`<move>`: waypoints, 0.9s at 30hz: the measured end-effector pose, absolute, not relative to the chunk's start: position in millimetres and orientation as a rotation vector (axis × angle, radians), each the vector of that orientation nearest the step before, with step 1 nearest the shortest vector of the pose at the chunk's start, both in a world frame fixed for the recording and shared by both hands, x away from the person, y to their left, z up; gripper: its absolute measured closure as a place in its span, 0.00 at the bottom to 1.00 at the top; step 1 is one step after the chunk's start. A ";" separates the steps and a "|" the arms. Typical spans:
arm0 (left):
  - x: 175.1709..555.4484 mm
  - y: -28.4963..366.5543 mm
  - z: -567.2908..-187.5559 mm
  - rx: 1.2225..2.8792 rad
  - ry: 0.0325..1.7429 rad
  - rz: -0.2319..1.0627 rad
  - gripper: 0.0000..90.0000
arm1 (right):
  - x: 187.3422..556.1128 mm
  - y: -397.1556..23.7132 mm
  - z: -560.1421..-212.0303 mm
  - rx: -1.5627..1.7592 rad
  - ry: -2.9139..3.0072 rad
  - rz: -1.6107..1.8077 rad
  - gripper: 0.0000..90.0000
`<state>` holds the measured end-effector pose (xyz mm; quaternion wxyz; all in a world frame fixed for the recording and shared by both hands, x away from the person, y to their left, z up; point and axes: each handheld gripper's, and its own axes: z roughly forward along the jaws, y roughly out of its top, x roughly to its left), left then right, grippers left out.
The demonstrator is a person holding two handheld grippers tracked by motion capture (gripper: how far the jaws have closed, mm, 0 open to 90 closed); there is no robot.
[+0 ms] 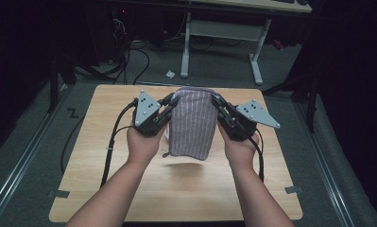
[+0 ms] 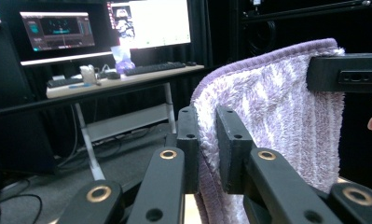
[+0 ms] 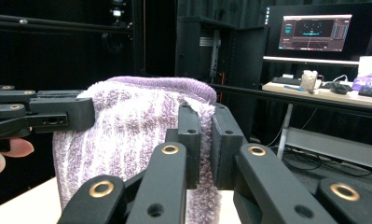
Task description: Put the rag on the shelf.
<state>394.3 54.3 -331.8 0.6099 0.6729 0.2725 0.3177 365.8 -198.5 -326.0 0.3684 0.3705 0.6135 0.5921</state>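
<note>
A lilac striped towel [image 1: 192,124] hangs folded above the wooden table [image 1: 129,189], held up by its two top corners. My left gripper [image 1: 173,100] is shut on the towel's upper left corner, my right gripper [image 1: 217,101] on the upper right one. In the left gripper view the fluffy towel [image 2: 277,116] is pinched between the black jaws of my left gripper [image 2: 207,135], with the other gripper [image 2: 344,73] clamped at its far edge. In the right gripper view my right gripper [image 3: 204,133] grips the towel [image 3: 127,135], and the left gripper [image 3: 48,114] holds the opposite corner.
The towel's lower end hangs just above the tabletop, casting a shadow [image 1: 184,163]. Beyond the table's far edge stand a white desk frame [image 1: 221,35] and floor cables [image 1: 139,61]. A desk with monitors [image 2: 104,28] and a keyboard lies farther back.
</note>
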 end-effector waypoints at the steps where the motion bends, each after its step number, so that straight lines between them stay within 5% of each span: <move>1: 396.8 53.7 -331.7 1.551 0.625 0.736 0.90 | 368.7 -198.9 -325.7 0.955 1.573 1.520 0.94; 27: 472.6 53.6 -322.4 1.596 0.673 0.765 0.89 | 455.6 -196.0 -316.8 0.993 1.586 1.533 0.94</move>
